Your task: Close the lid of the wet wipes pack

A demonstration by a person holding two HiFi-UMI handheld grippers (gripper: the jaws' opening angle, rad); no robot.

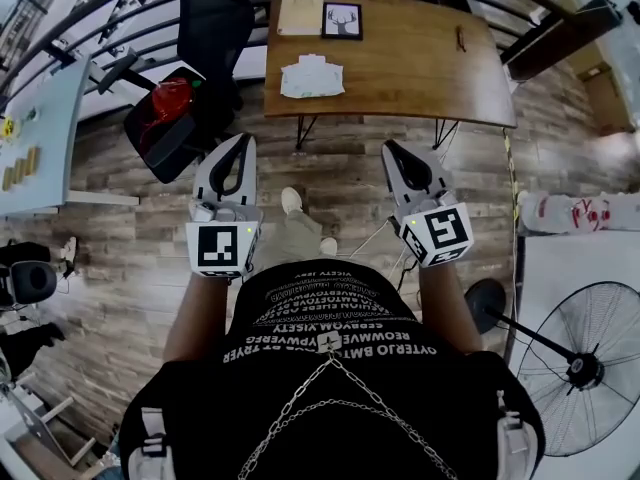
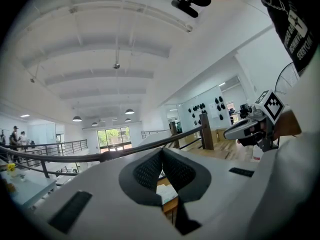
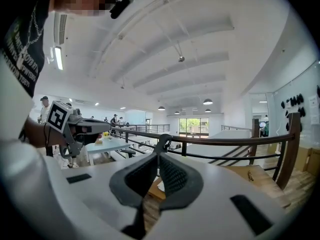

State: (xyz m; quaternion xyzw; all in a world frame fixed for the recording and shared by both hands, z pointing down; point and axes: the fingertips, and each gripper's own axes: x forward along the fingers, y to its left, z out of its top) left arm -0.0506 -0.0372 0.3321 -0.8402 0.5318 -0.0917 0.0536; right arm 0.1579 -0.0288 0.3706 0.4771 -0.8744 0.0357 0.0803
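Observation:
The wet wipes pack point(image 1: 312, 76) is a white packet lying on the left part of the wooden table point(image 1: 420, 68), far ahead of me. Whether its lid is up or down I cannot make out. I stand back from the table on the plank floor with both grippers held out at waist height. My left gripper point(image 1: 243, 140) has its jaws together with nothing between them, well short of the table. My right gripper point(image 1: 390, 148) is likewise shut and empty. In the left gripper view the closed tips point(image 2: 161, 150) point toward the table; in the right gripper view the tips point(image 3: 159, 154) also meet.
A framed deer picture point(image 1: 342, 20) and a tan board point(image 1: 300, 13) lie at the table's far edge, a dark pen point(image 1: 461, 38) to the right. A black chair point(image 1: 213, 18) and a red-lined bin point(image 1: 165, 108) stand left of the table. A fan point(image 1: 575, 368) stands at my right.

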